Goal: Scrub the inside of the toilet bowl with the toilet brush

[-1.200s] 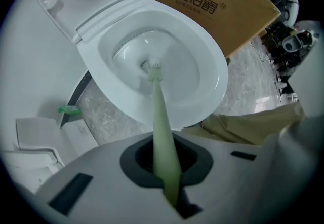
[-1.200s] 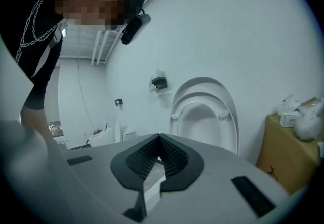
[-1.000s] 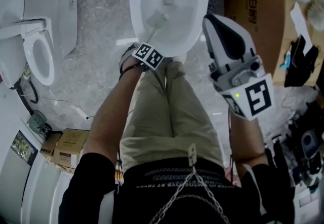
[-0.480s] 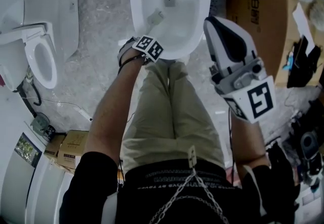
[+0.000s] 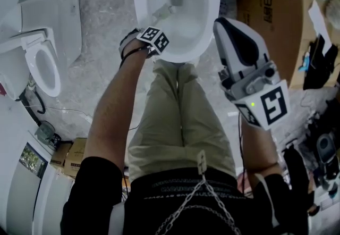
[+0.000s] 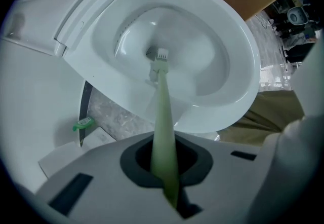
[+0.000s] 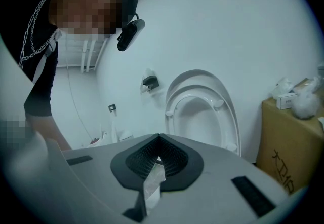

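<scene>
The white toilet bowl (image 5: 204,26) stands open at the top centre of the head view. My left gripper (image 5: 151,37) hovers over its near left rim, shut on the pale green handle (image 6: 163,121) of the toilet brush. The brush head (image 6: 161,57) reaches down inside the bowl (image 6: 223,61), close to the drain opening; in the head view the brush head (image 5: 163,12) shows left of the drain. My right gripper (image 5: 236,42) is held up to the right of the bowl, shut with nothing in it, and points at a raised toilet seat (image 7: 223,116).
A second toilet (image 5: 40,61) stands at the left. A large cardboard box (image 5: 271,0) sits right of the bowl, with clutter beyond it. Small boxes (image 5: 69,154) lie at the lower left. The person's legs (image 5: 178,117) stand right before the bowl.
My left gripper has moved forward over the bowl's left rim, and the brush head has slid deeper toward the drain. The right gripper has hardly moved.
</scene>
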### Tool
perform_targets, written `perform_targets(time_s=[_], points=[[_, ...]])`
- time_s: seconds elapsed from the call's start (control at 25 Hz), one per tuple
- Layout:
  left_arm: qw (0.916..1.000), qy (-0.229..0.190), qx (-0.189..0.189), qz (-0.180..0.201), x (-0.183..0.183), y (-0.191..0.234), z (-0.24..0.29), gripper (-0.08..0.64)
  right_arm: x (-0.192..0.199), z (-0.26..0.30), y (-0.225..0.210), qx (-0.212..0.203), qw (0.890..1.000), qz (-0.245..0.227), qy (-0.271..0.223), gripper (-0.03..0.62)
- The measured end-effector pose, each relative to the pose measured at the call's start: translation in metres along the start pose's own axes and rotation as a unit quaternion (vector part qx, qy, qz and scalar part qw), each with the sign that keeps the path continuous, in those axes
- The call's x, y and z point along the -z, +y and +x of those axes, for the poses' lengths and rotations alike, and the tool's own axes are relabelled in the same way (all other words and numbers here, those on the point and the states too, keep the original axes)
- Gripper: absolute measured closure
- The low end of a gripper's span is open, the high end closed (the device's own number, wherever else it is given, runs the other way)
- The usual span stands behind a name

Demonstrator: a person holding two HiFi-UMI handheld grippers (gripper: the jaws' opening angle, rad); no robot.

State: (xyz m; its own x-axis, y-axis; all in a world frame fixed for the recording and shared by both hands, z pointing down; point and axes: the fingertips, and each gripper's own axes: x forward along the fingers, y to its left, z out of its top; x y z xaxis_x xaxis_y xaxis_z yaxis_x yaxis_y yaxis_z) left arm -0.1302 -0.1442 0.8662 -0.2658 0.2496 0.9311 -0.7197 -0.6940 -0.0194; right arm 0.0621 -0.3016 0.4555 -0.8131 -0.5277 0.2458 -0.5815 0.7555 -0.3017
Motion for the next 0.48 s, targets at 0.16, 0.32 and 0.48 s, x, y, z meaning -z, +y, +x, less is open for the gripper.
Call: perform_targets(time_s=[0.16,0.32,0.48], points=[[0.9998,0.001,-0.015,0.016,-0.004,0.013,0.000,0.558,0.001,0.000,-0.004,0.008,1.000,0.004,-0.001,0.601],[0.9999,-0.002,-0.015,0.007,-0.008,0.021,-0.003,0.558,0.002,0.000,-0.005,0.011,1.000,0.008,-0.001,0.601],[0.9998,-0.005,-0.014,-0.014,-0.013,0.030,-0.004,0.558,0.003,0.002,-0.005,0.009,1.000,0.009,-0.003,0.601]])
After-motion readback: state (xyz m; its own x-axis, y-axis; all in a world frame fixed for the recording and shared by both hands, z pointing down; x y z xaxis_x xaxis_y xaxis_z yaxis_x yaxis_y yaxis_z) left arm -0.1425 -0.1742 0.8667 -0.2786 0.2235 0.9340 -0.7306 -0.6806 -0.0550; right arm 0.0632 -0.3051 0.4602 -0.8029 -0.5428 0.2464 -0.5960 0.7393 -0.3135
